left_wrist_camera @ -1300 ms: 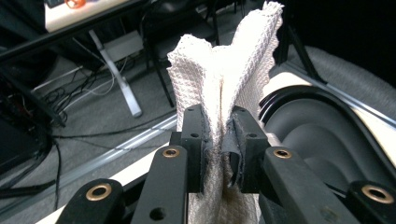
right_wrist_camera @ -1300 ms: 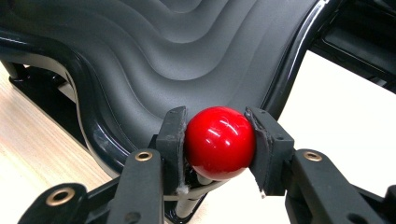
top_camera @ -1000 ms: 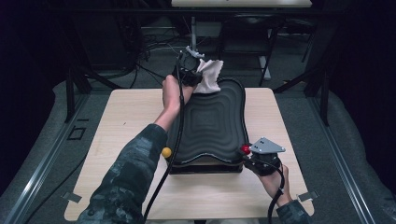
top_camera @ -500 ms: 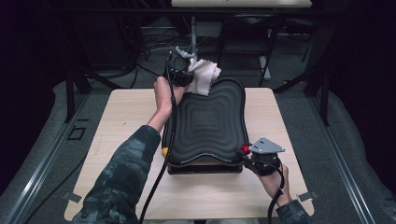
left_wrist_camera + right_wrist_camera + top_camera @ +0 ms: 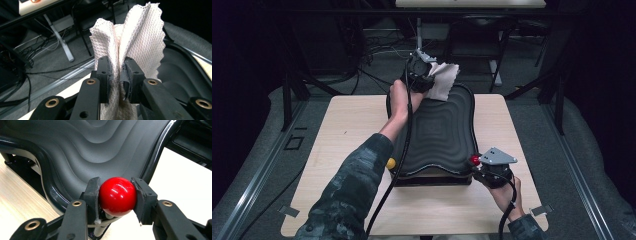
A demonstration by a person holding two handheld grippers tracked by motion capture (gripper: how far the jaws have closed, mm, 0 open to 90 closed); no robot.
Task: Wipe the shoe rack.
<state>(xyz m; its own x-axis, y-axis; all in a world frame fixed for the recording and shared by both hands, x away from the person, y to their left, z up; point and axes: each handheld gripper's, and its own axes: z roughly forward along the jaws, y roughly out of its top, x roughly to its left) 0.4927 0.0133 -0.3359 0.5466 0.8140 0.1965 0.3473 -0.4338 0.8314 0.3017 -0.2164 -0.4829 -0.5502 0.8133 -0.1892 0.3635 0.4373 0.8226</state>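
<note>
While the red knob [image 5: 117, 195] is clamped by the right tool [image 5: 117, 197], the white cloth [image 5: 130, 42] is pinched in the left tool [image 5: 117, 75]; wiping of the black tray [image 5: 439, 135] beneath looks unfinished.

We see a white waffle-weave cloth [image 5: 140, 42] bunched and pinched upright at the far edge of a black, ripple-surfaced tray [image 5: 439, 135], while a glossy red ball knob [image 5: 117, 196] at the tray's near right corner sits clamped.
</note>
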